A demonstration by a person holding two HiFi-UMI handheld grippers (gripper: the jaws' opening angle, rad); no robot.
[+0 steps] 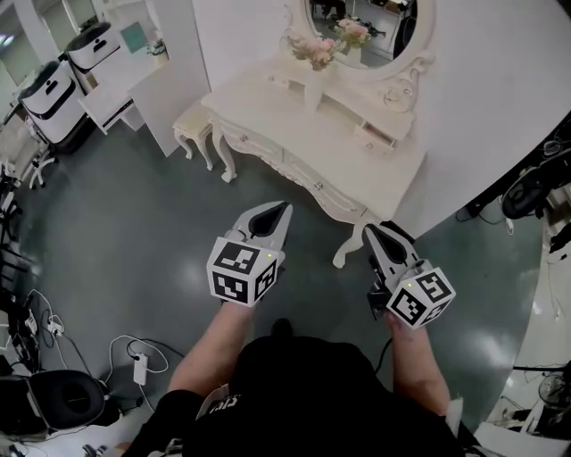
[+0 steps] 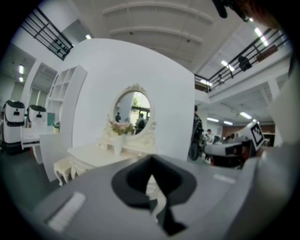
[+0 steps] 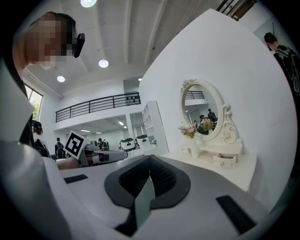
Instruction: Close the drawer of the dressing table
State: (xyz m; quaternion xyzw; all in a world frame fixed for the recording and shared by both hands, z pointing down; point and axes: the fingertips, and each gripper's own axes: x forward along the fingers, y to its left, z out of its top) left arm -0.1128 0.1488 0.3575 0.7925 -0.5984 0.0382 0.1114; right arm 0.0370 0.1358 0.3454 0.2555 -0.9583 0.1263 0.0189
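Drawer (image 1: 381, 136): small and cream-white with a knob on its front. It sits in the low raised tier under the mirror, on the side nearer your right tool. It stands pulled out over the counter (image 1: 294, 120), with a strip of its inside showing, so the task is not yet done.

Dressing table (image 1: 268, 147): painted cream, with a scalloped apron and curved, carved legs. It backs onto a white curved wall panel, well apart from both of your tools.

Mirror (image 1: 368, 22): oval glass in a scrolled cream frame.

Vase of flowers (image 1: 315, 76): a slim white vase holding pink blooms, upright on the counter near the mirror's foot.

Stool (image 1: 191, 125): cream, with matching legs, just beside the table's far end.

Floor (image 1: 134, 223): dark grey and glossy (it reflects the ceiling lights).

Left tool (image 1: 279, 212): grey-and-white tapered jaws pressed together on nothing. It points toward the table.

Right tool (image 1: 375, 234): jaws likewise clenched and empty, with ribbed dark pads meeting at the tip. A closed tip probably suits you here, since it gives one blunt point to push the drawer front. You are holding both tools low and roughly level, probably because you have not yet reached the table.
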